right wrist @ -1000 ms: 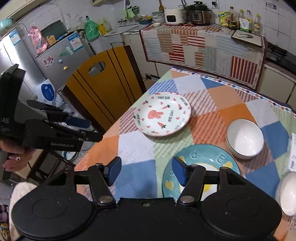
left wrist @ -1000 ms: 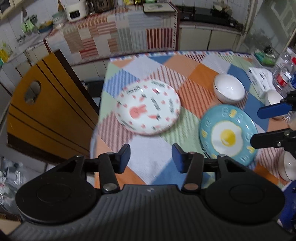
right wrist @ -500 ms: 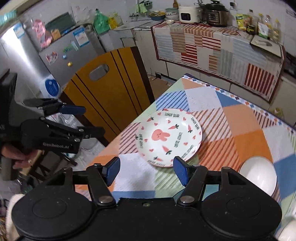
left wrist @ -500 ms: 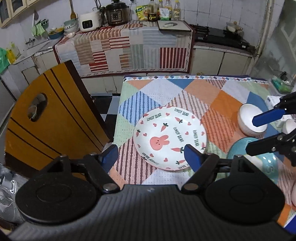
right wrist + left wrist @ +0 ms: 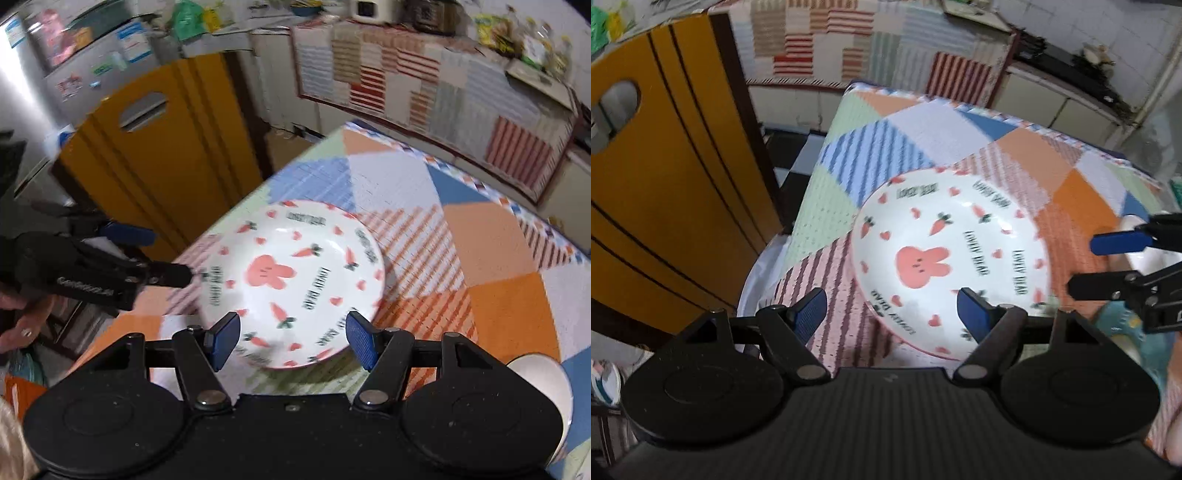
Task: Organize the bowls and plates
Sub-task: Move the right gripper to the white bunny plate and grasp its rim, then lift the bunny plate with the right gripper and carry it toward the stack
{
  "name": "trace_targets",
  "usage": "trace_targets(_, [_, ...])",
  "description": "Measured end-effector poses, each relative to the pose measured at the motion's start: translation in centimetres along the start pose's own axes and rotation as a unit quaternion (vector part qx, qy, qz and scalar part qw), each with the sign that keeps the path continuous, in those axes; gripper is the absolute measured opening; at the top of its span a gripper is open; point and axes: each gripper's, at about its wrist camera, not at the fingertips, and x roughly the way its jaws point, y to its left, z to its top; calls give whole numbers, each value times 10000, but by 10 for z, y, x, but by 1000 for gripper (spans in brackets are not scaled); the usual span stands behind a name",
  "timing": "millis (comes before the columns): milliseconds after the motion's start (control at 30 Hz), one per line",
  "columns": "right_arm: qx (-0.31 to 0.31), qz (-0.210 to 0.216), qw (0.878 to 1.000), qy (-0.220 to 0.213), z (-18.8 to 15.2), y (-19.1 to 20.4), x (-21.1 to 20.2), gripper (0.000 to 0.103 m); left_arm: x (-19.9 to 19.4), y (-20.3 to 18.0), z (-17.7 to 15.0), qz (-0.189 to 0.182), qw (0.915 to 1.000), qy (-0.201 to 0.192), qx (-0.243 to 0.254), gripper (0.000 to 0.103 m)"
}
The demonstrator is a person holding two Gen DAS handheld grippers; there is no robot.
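Left wrist view. Landmark: rabbit plate [image 5: 951, 258], white with pink rabbit, carrots and hearts, flat on the patchwork tablecloth [image 5: 916, 147], near the cloth's corner that faces the yellow chair back [image 5: 665, 177]. Left gripper [image 5: 892, 314] hangs over the plate's near rim, jaws apart and just closing a little; the rim lies between the blue pads [image 5: 971, 319], no pad pressing on it. Nothing held. Right gripper [image 5: 1104, 266] enters from the plate's right side, jaws standing open one above the other, upper pad blue, empty; whether it touches the rim cannot be told through the blur. Beyond it, right of the plate, part of a white bowl [image 5: 1141, 254]; below that, a sliver of a teal plate [image 5: 1126, 328].

Right wrist view. Rabbit plate [image 5: 291, 280] sits just ahead of the right gripper [image 5: 291, 341], its near rim between the spread pads, not clamped. Left gripper [image 5: 147, 254] reaches in from the plate's left, jaws parted, lower tip at the plate's left rim; contact unclear. A hand [image 5: 22, 317] grips its body. White bowl [image 5: 543, 376] well right of the plate, half hidden behind the gripper housing. Yellow chair back [image 5: 162, 155] behind the plate's left.
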Motion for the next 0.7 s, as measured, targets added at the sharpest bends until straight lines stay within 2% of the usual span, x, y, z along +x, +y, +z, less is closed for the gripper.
trace_targets(200, [755, 93, 9967, -297, -2, -35, 32, 68, 29, 8, 0, 120, 9994, 95, -299, 71])
trace_targets(267, [1273, 107, 9910, -392, -2, -51, 44, 68, 36, 9, 0, 80, 9991, 81, -399, 69])
trace_targets(367, [1786, 140, 9829, -427, -7, -69, 58, 68, 49, 9, -1, 97, 9988, 124, -458, 61])
trace_targets(500, [2061, 422, 9764, -496, -22, -79, 63, 67, 61, 12, -3, 95, 9984, 142, -546, 53])
trace_targets(533, [2064, 464, 9761, -490, -25, -80, 63, 66, 64, 13, -3, 68, 9980, 136, -609, 51])
trace_targets(600, [1971, 465, 9780, -492, -29, -81, 65, 65, 68, 15, -5, 39, 9977, 63, -675, 41])
trace_targets(700, [1875, 426, 9800, -509, -32, -81, 66, 62, 70, 20, -7, -66, 9967, -126, -800, 37])
